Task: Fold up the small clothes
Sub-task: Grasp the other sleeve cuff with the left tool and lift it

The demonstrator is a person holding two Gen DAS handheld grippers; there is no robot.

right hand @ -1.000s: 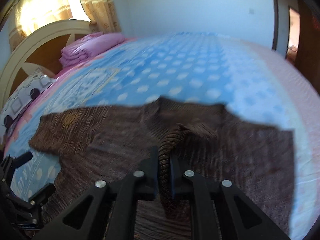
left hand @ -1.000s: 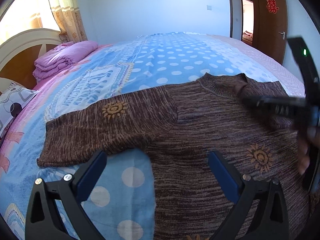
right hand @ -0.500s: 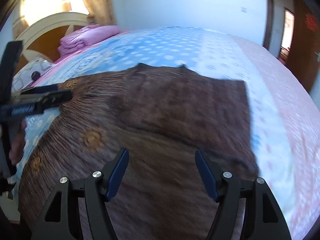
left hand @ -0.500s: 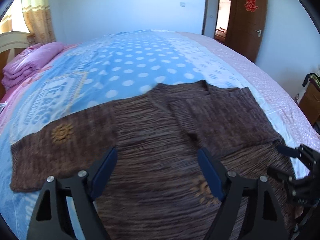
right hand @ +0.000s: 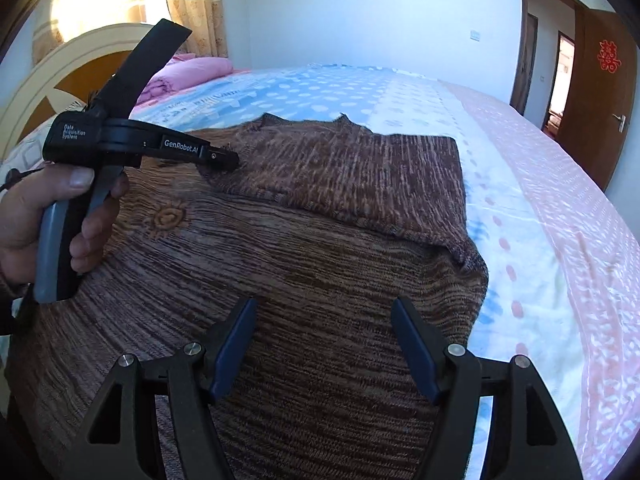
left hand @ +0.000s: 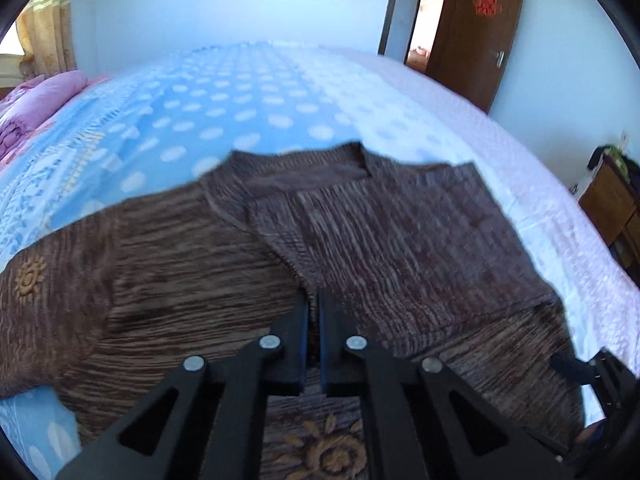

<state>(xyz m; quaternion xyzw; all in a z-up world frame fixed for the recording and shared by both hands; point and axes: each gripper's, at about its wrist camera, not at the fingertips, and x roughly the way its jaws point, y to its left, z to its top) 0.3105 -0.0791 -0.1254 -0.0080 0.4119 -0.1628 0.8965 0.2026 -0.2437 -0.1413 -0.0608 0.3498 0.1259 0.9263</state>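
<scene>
A brown knit sweater with orange sun motifs lies flat on the bed; it also shows in the right wrist view. Its right sleeve is folded across the chest. My left gripper has its jaws nearly together at the cuff edge of the folded sleeve; whether cloth is between them is not clear. In the right wrist view the left gripper rests its tips on that sleeve. My right gripper is open and empty above the sweater's lower body.
The bed has a blue polka-dot cover and a pink strip along its right side. Folded pink bedding and a headboard lie at the left. A brown door and a wooden cabinet stand on the right.
The right gripper let go of the sleeve, opened and drew back over the sweater's lower body. The left gripper moved right to the folded sleeve's edge and closed its jaws.
</scene>
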